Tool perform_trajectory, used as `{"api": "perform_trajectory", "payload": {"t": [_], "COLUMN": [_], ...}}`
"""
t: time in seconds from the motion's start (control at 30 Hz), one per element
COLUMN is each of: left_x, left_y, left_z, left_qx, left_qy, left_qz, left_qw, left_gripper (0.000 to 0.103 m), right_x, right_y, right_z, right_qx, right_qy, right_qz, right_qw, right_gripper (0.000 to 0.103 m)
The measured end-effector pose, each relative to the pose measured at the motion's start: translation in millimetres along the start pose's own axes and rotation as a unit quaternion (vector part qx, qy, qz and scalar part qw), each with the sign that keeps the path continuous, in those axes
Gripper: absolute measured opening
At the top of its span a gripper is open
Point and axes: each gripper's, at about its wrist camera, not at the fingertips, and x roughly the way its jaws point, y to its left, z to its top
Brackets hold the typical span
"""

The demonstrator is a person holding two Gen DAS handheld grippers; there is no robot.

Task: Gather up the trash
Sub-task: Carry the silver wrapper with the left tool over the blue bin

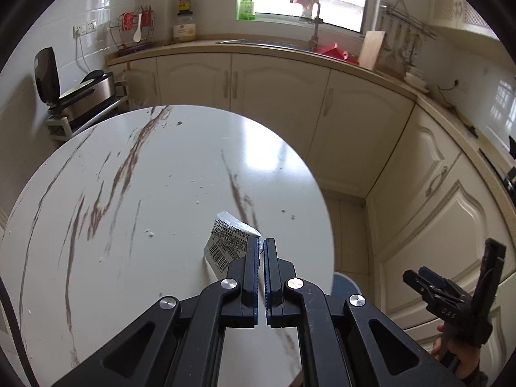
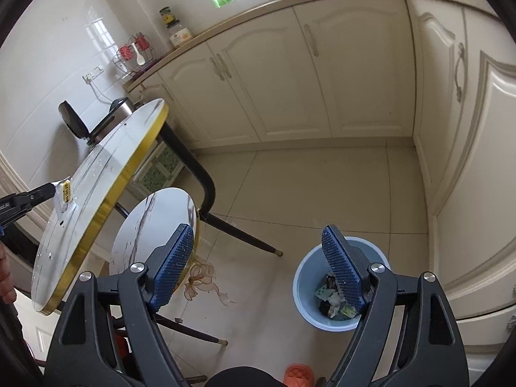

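In a cream-cabinet kitchen, above a round marble table [image 1: 129, 193], the left gripper [image 1: 261, 245] pinches a barcoded wrapper [image 1: 225, 242] between nearly closed jaws. The right gripper [image 2: 258, 258] gapes wide, holding nothing, above a blue bin [image 2: 301, 293] of scraps.

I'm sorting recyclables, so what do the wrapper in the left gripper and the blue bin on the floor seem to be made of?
The wrapper, pinched in the left gripper, looks like thin glossy plastic film: it is crinkled, partly see-through at its top edge, and printed with a barcode and text. The blue bin looks like moulded plastic with a smooth matte finish, uniform pale blue with a rolled rim; it holds crumpled scraps.
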Motion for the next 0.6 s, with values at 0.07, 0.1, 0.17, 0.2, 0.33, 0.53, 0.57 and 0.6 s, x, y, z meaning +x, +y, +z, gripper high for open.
{"api": "perform_trajectory", "payload": {"t": [0.07, 0.1, 0.17, 0.2, 0.33, 0.53, 0.57, 0.6], "left_x": [-2.1, -2.7, -0.8, 1.7, 14.1, 58.4, 68.3, 78.9], "left_y": [-19.7, -29.0, -49.1, -61.0, -105.9, -149.4, -153.5, -158.4], "left_z": [0.1, 0.4, 1.8, 1.8, 3.3, -3.3, -5.3, -9.2], "left_qx": [0.018, 0.027, 0.044, 0.058, 0.103, 0.135, 0.141, 0.144], "left_qy": [-0.001, -0.002, 0.001, 0.007, 0.016, 0.058, 0.066, 0.075], "left_qz": [-0.015, -0.022, -0.042, -0.052, -0.089, -0.126, -0.130, -0.133], "left_qw": [0.9997, 0.9994, 0.9981, 0.9969, 0.9906, 0.9811, 0.9792, 0.9777], "left_gripper": [0.000, 0.000, 0.000, 0.000, 0.000, 0.000, 0.000, 0.000], "right_x": [4.6, 7.0, 11.1, 12.1, 19.1, 48.4, 56.3, 65.6], "right_y": [-16.4, -24.7, -40.9, -50.3, -80.8, -133.1, -142.4, -151.3], "right_z": [-4.1, -5.8, -10.2, -12.4, -21.3, -46.1, -52.4, -58.7], "right_qx": [0.014, 0.022, 0.037, 0.043, 0.065, 0.101, 0.109, 0.114], "right_qy": [0.005, 0.009, 0.015, 0.017, 0.025, 0.062, 0.068, 0.077], "right_qz": [-0.008, -0.011, -0.018, -0.022, -0.047, -0.095, -0.101, -0.108], "right_qw": [1.000, 1.000, 0.999, 0.999, 0.996, 0.988, 0.987, 0.985], "right_gripper": [0.080, 0.080, 0.080, 0.080, 0.080, 0.080, 0.080, 0.080]}}
